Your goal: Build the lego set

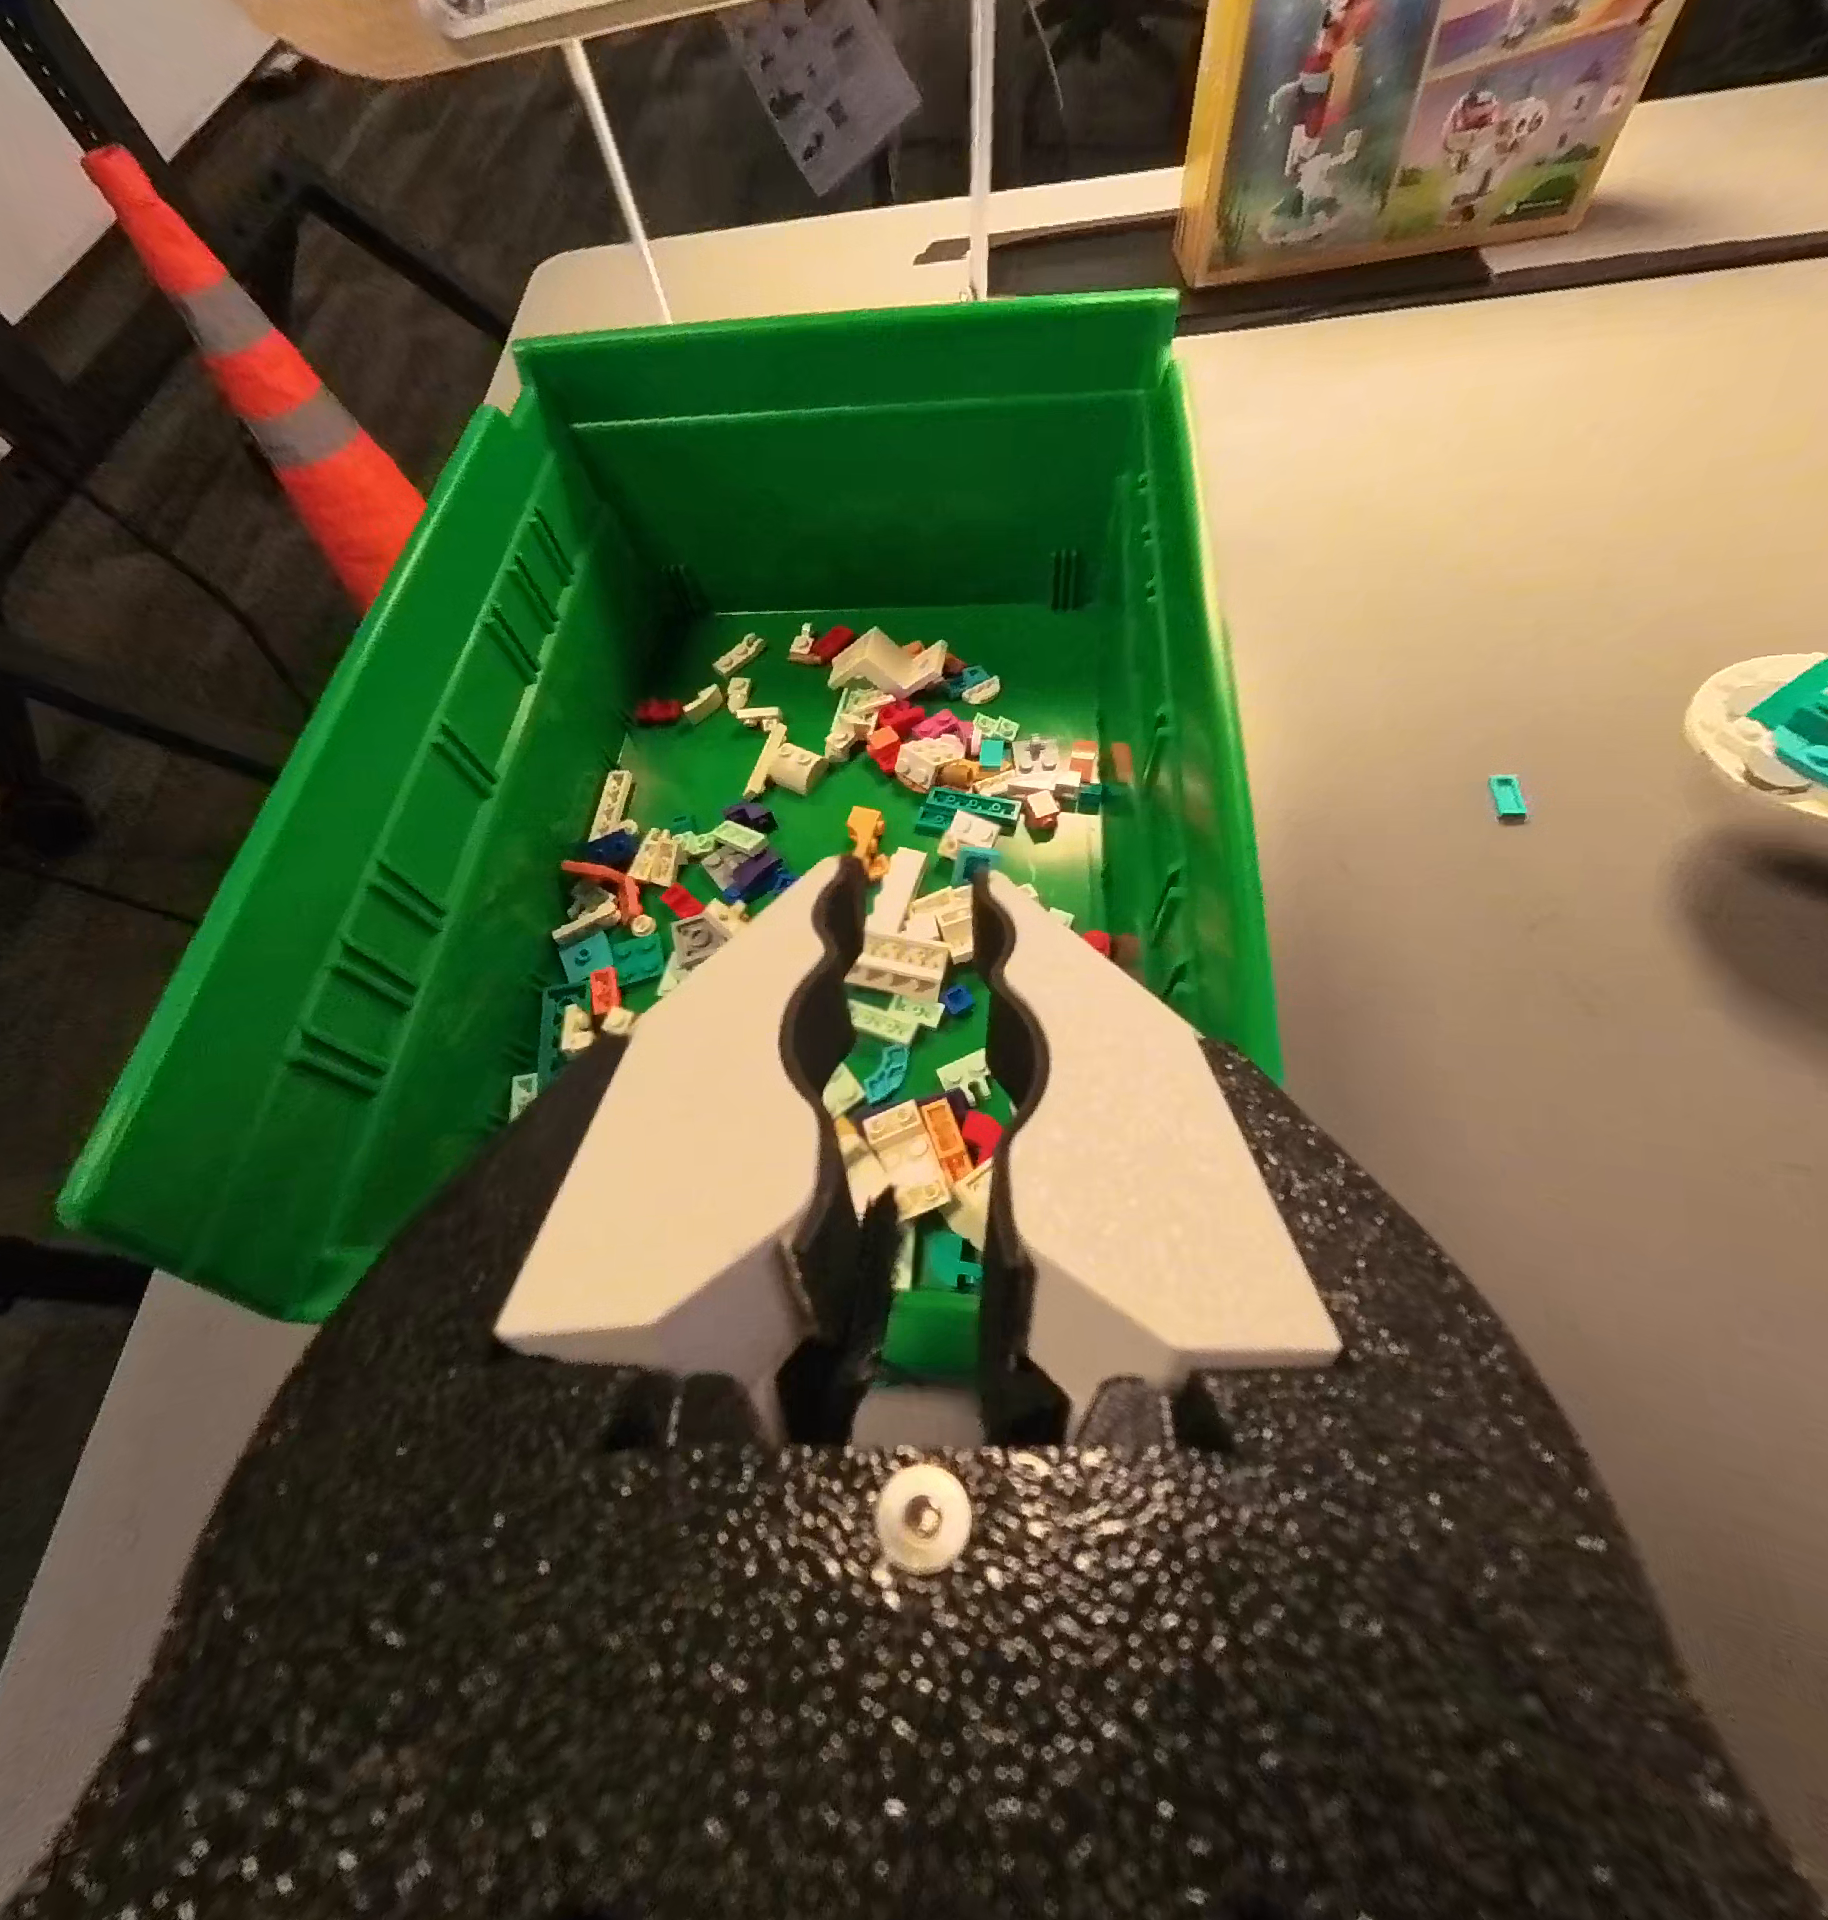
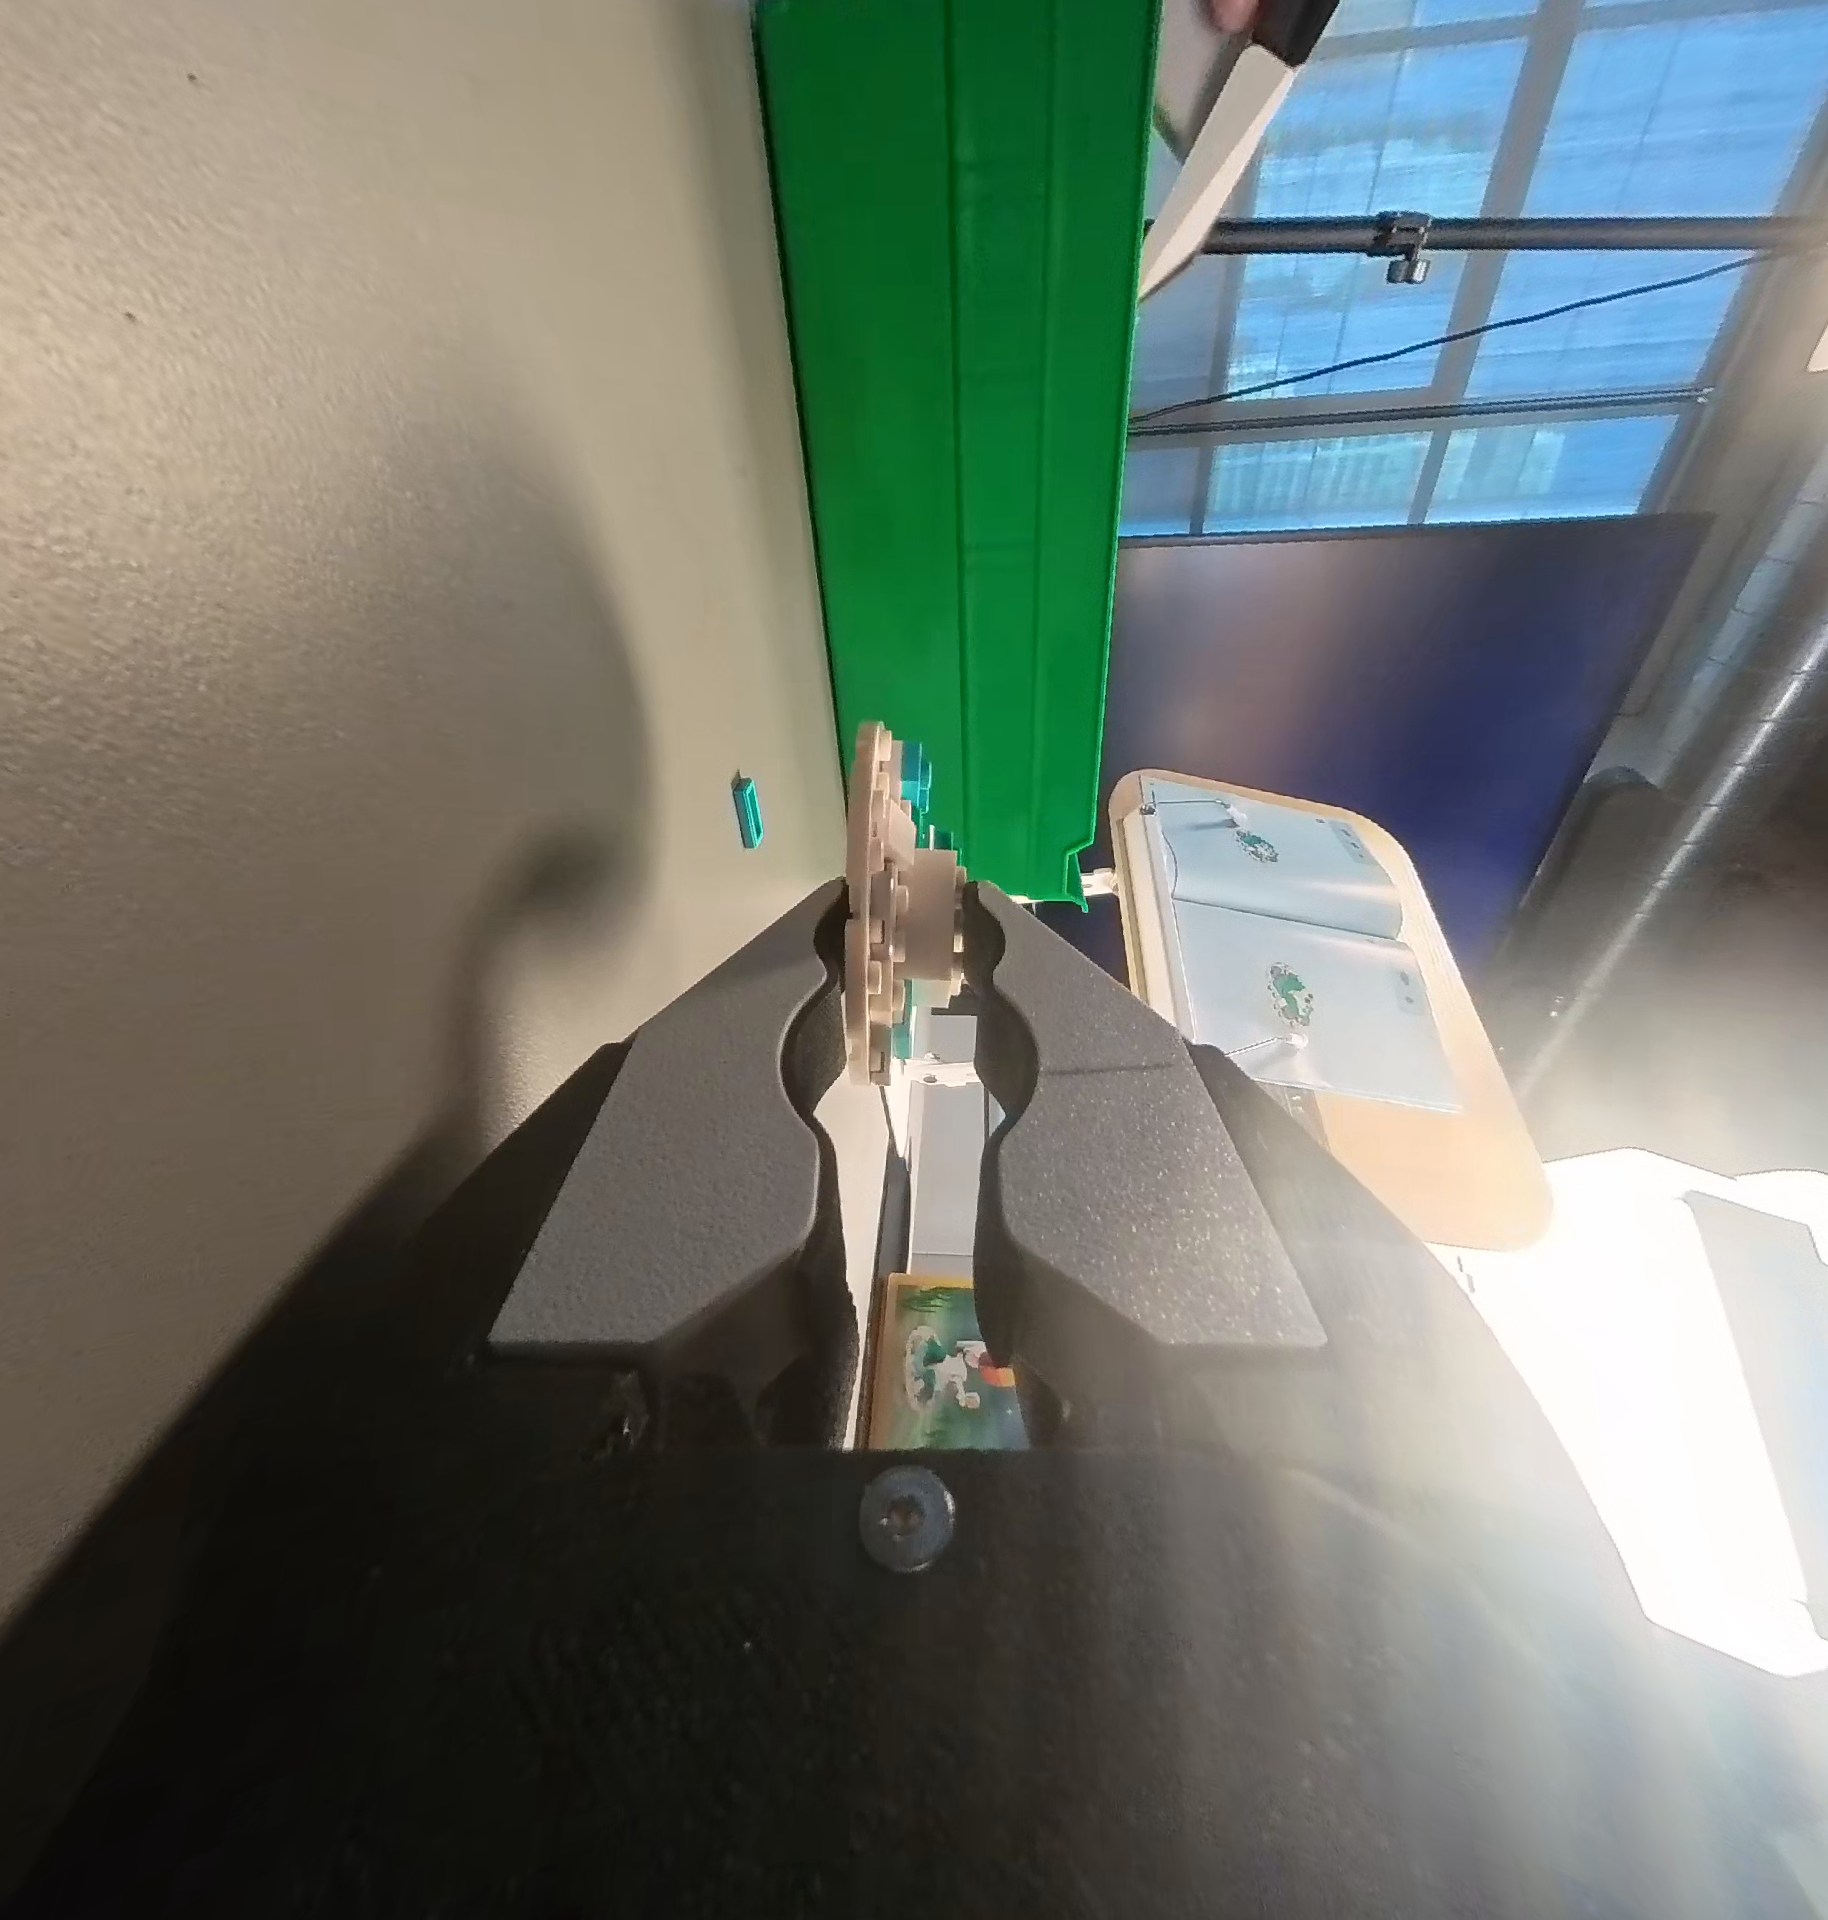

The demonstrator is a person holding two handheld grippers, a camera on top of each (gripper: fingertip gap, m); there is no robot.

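A green bin (image 1: 390,935) on the table holds several loose lego pieces (image 1: 889,769) in white, teal, red and orange. My left gripper (image 1: 910,873) hangs open and empty above the pieces in the bin. My right gripper (image 2: 905,899) is shut on a partly built assembly (image 2: 884,883): a tan round plate with teal and white pieces on it, held on edge. The assembly also shows in the left wrist view (image 1: 1793,738), held above the table to the right of the bin. A small teal piece (image 1: 1506,798) lies on the table; it also shows in the right wrist view (image 2: 748,810).
The lego set box (image 1: 1409,135) stands at the table's far edge. An orange cone (image 1: 255,384) stands on the floor left of the bin. An open instruction booklet (image 2: 1294,956) lies on a wooden tray (image 2: 1409,1174) beyond the bin (image 2: 951,416). The grippers' ends are close to 25 cm from one another.
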